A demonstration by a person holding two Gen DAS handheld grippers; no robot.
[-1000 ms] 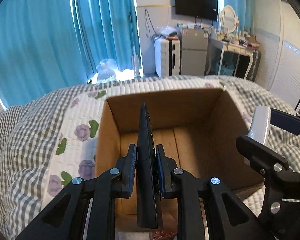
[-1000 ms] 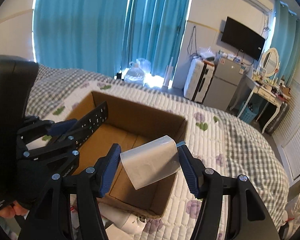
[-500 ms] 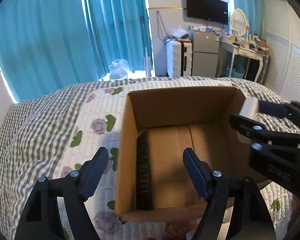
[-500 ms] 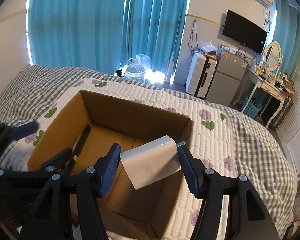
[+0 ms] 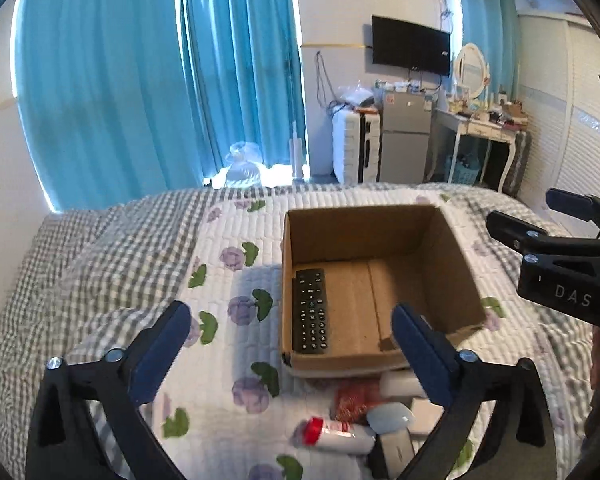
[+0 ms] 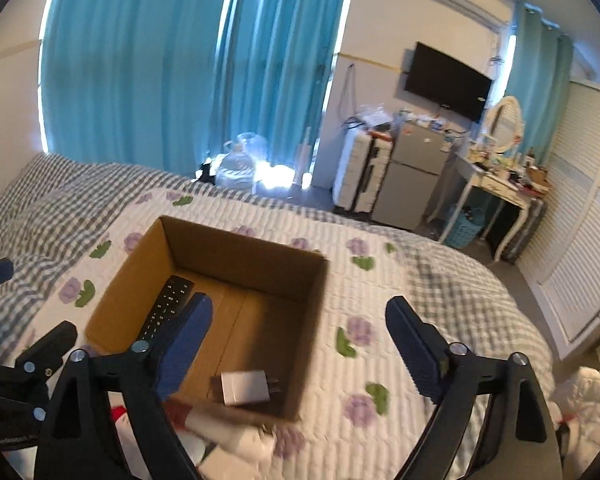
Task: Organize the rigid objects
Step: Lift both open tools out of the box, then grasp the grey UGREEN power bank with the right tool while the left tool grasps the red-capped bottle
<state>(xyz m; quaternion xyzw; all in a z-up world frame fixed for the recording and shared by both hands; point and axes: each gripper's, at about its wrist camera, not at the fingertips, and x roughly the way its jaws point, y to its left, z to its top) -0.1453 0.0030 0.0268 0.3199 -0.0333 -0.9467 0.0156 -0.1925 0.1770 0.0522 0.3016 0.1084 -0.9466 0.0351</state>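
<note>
From the left wrist, the left hand-held gripper (image 5: pixel 286 330) gapes empty; loose items (image 5: pixel 374 420) lie just below it, before the box (image 5: pixel 452 240) (remote (image 5: pixel 310 310) inside, lengthwise). From the right wrist, the right hand-held gripper (image 6: pixel 298 326) is spread empty, farther off.

The right claw (image 6: pixel 296 334) has let go; the white charger (image 6: pixel 246 387) now lies in the box (image 6: pixel 256 256).

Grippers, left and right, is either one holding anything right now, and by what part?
Nothing is held. The left gripper and the right gripper both stand open and empty; the remote and the white charger lie loose in the cardboard box.
</note>
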